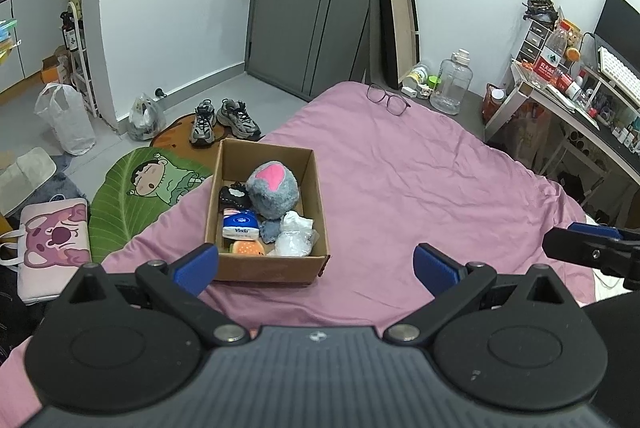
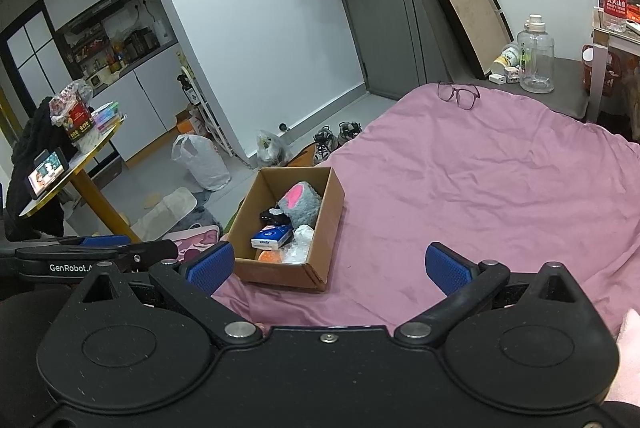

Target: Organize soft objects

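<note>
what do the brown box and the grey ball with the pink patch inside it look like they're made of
Open brown box: looks like corrugated cardboard, matte, with creased flaps and raw cut edges. Round grey ball with pink patch: seems to be plush fabric, fuzzy pile over soft stuffing, though the filling itself is hidden.

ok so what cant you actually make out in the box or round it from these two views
- Cardboard box floor, both views: covered by the grey plush, tissue pack and clear plastic bag.
- Small black item, left wrist view: half behind the plush, unidentifiable.
- Orange toy, right wrist view: mostly hidden by the box's near wall.
</note>
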A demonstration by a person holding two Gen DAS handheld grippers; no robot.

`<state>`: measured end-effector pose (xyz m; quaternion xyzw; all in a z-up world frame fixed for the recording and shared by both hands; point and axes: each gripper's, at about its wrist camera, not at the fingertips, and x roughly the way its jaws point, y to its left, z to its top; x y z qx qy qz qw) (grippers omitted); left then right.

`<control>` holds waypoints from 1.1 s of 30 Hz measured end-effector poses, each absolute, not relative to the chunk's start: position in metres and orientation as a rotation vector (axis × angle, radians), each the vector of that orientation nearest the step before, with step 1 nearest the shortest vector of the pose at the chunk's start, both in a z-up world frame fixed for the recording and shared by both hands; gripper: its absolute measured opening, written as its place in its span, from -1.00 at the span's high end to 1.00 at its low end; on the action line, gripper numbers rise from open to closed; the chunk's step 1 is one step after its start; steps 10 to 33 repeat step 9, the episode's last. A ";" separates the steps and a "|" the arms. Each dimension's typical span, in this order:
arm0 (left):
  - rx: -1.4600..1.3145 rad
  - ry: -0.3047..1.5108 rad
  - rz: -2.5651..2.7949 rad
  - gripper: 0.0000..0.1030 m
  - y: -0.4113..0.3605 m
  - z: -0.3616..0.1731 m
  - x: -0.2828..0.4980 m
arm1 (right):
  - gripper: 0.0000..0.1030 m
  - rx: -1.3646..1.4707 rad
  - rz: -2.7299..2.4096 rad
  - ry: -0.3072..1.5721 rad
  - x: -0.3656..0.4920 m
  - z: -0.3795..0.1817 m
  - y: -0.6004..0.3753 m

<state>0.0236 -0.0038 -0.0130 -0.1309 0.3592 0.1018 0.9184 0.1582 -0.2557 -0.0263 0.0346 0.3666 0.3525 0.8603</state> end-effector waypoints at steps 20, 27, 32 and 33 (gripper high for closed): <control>-0.255 0.739 0.201 -0.99 -0.007 -0.014 0.025 | -1.00 0.106 0.736 0.787 0.161 -0.035 -0.259; -0.255 0.739 0.201 -0.99 -0.007 -0.014 0.025 | -1.00 0.106 0.736 0.787 0.161 -0.035 -0.259; -0.255 0.739 0.201 -0.99 -0.007 -0.014 0.025 | -1.00 0.106 0.736 0.787 0.161 -0.035 -0.259; -0.255 0.739 0.201 -0.99 -0.007 -0.014 0.025 | -1.00 0.106 0.736 0.787 0.161 -0.035 -0.259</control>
